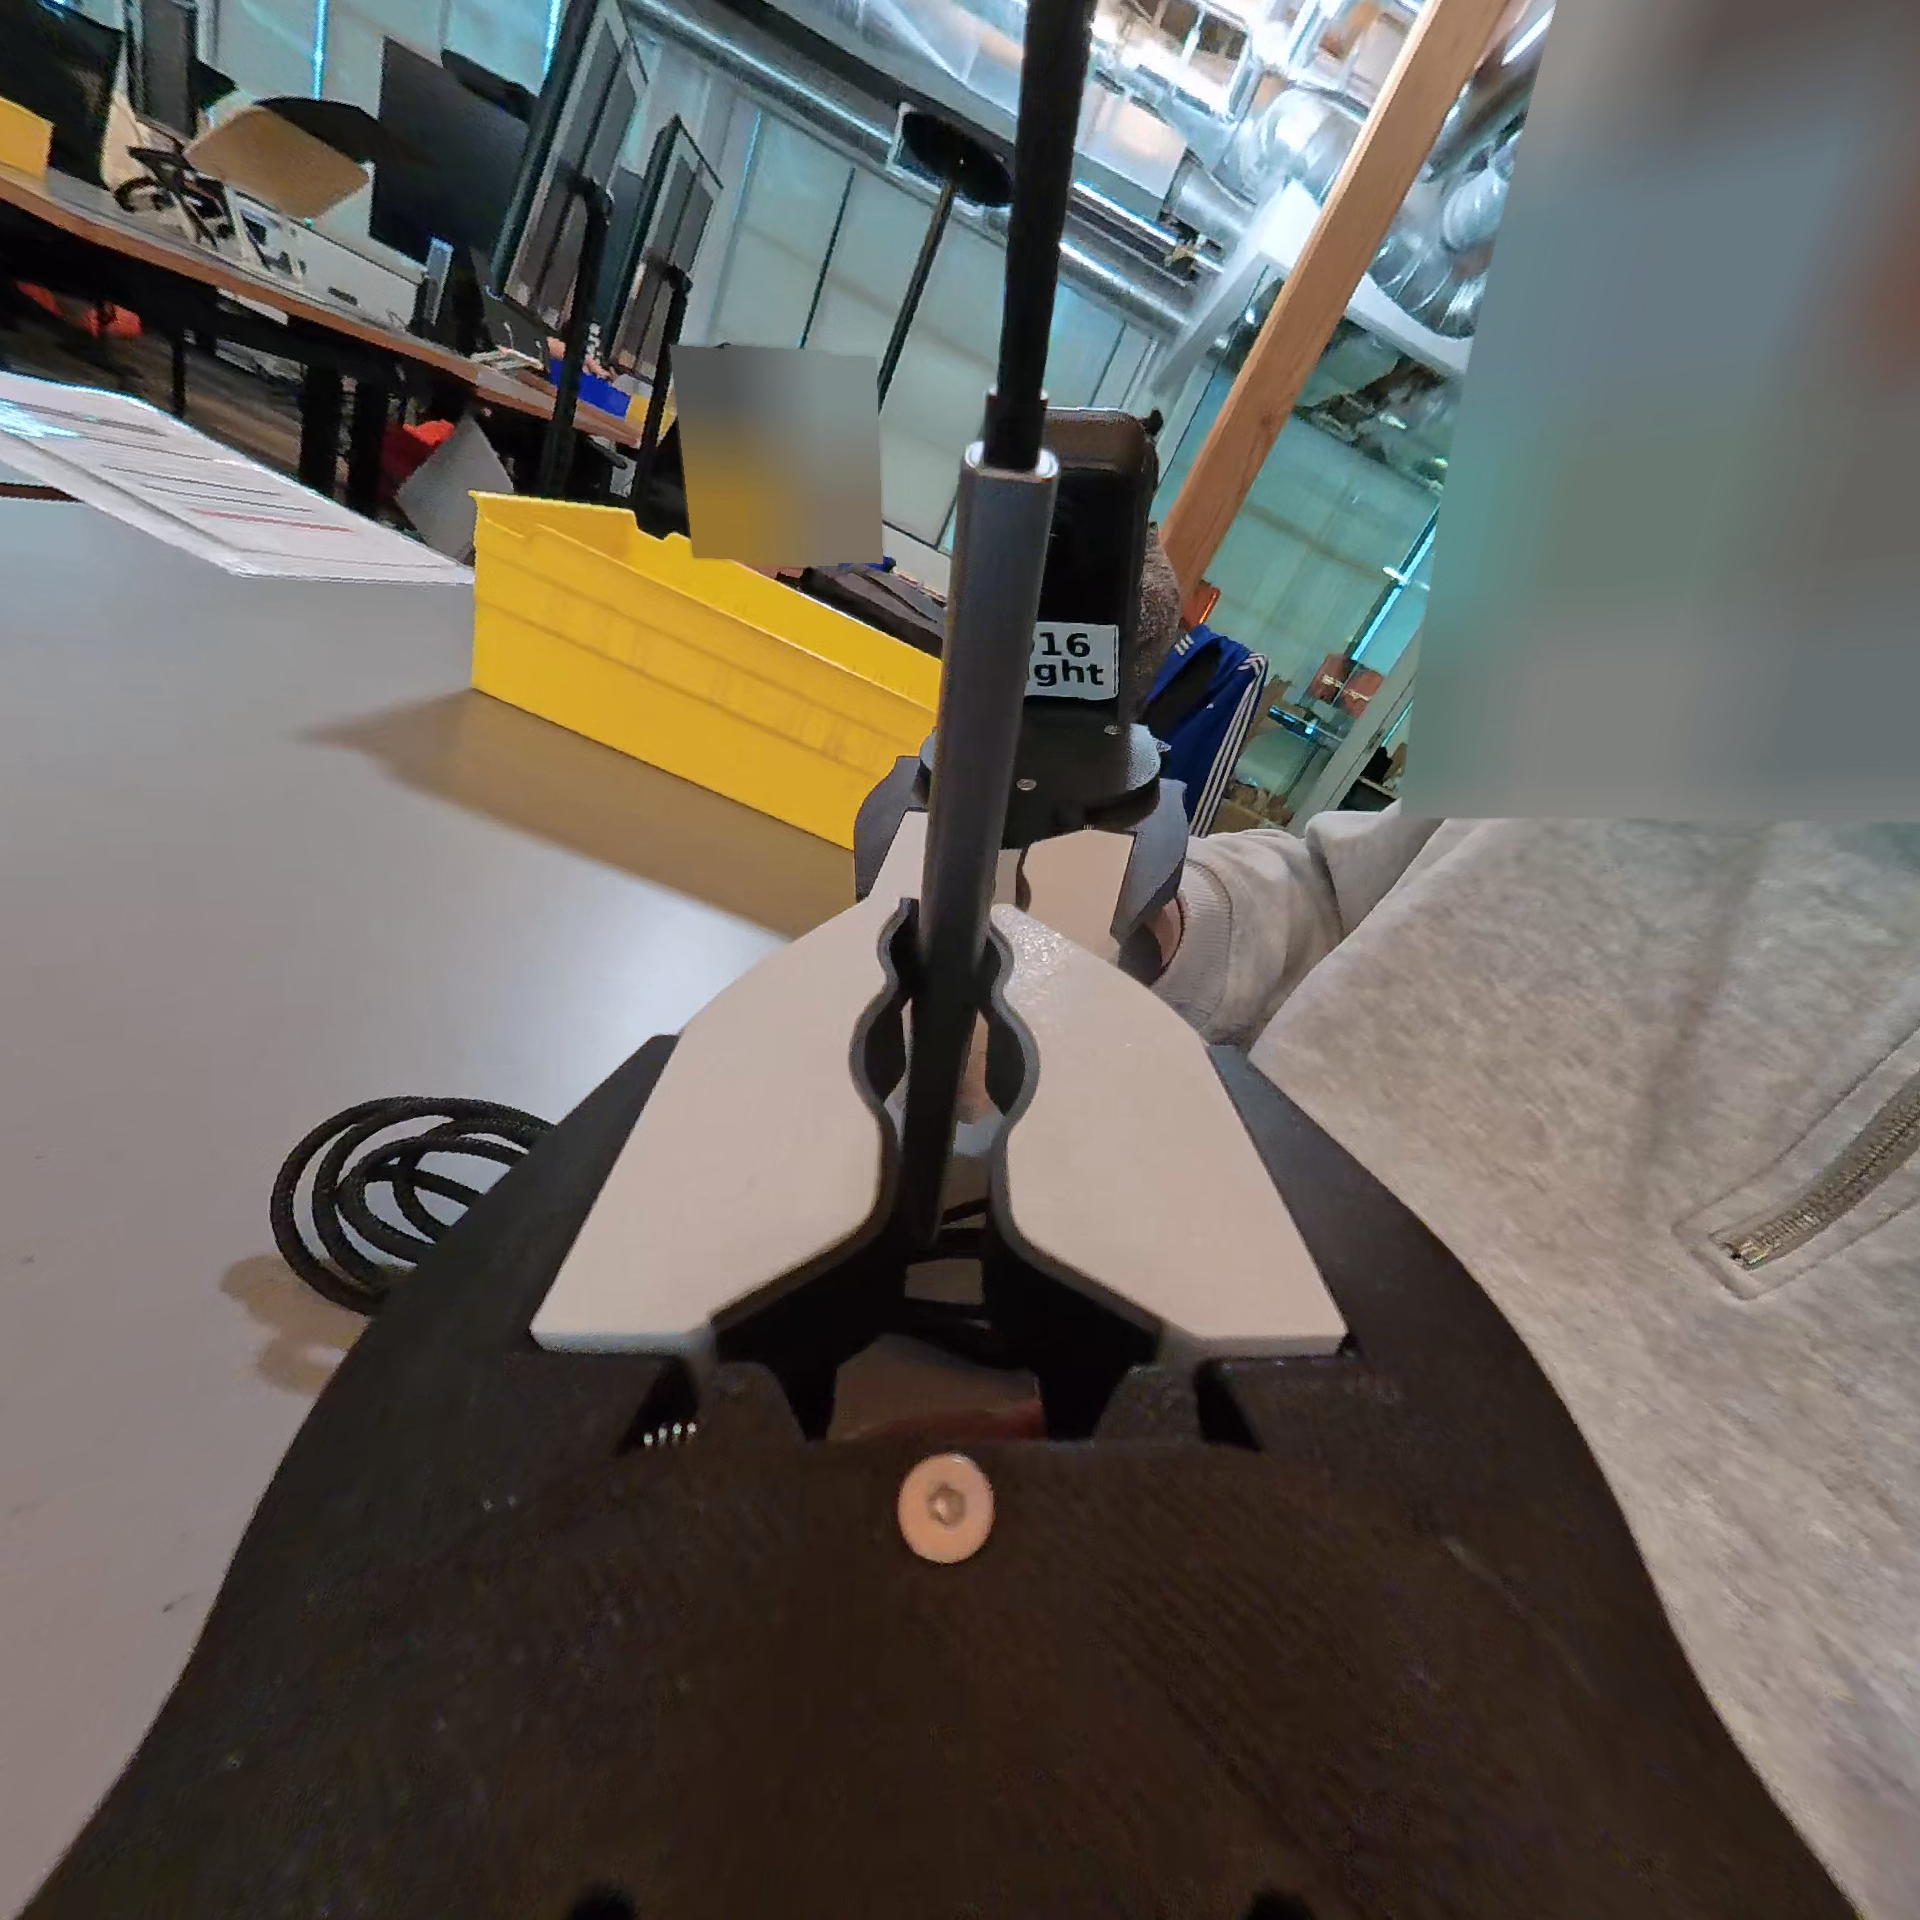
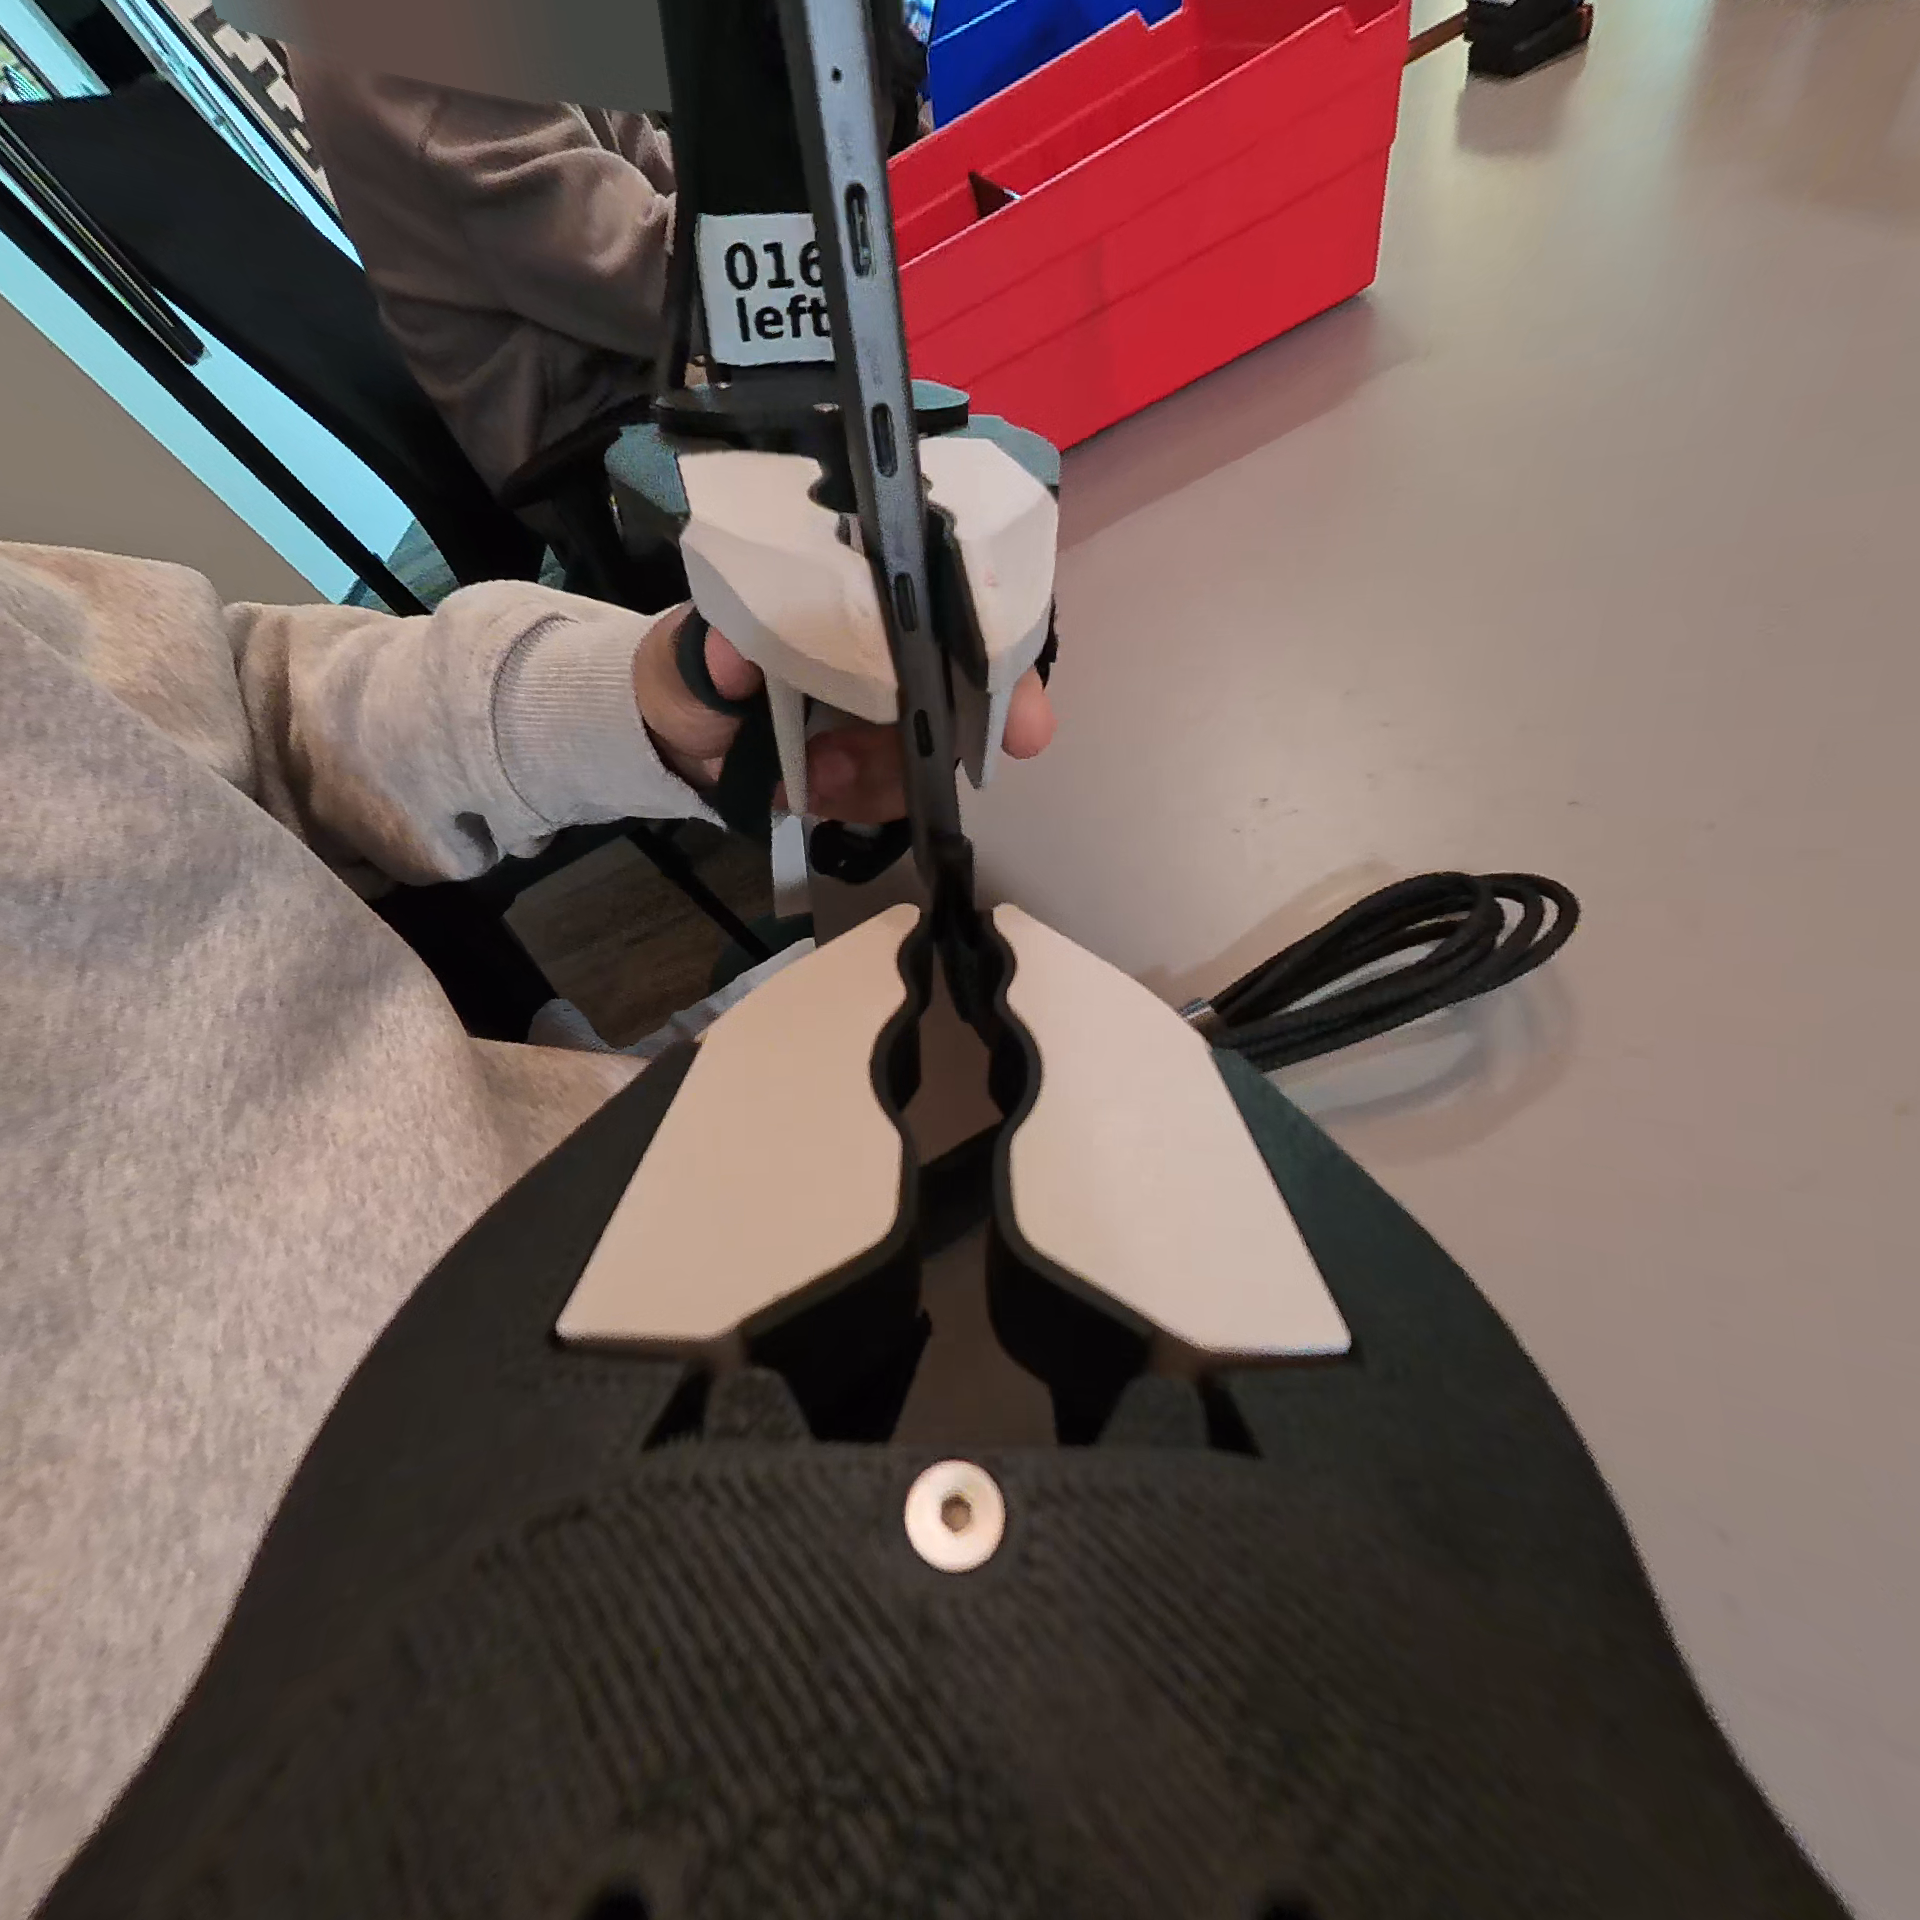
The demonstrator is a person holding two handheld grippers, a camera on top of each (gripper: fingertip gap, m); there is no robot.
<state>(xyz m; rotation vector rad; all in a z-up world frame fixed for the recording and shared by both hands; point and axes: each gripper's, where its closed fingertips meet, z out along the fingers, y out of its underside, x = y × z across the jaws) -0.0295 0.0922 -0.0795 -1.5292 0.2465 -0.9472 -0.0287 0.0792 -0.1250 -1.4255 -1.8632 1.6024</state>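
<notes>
Above the grey surface (image 1: pixel 260 935), near a red bin (image 2: pixel 1195 260) and a coiled black cable (image 2: pixel 1403 966), the left tool (image 1: pixel 951 925) clamps a slim grey USB hub (image 1: pixel 982 675) upright; the right tool (image 2: pixel 954 920) pinches its black cord (image 2: pixel 951 883).

Clamped in my left gripper (image 1: pixel 940 997), the grey hub (image 1: pixel 977 748) looks like matt brushed metal; its cable (image 1: pixel 1039 208) is braided cloth. Left of it, a coiled cord (image 1: pixel 384 1184) lies on the smooth matt table (image 1: pixel 260 831); ahead, a glossy yellow plastic bin (image 1: pixel 665 665).
</notes>
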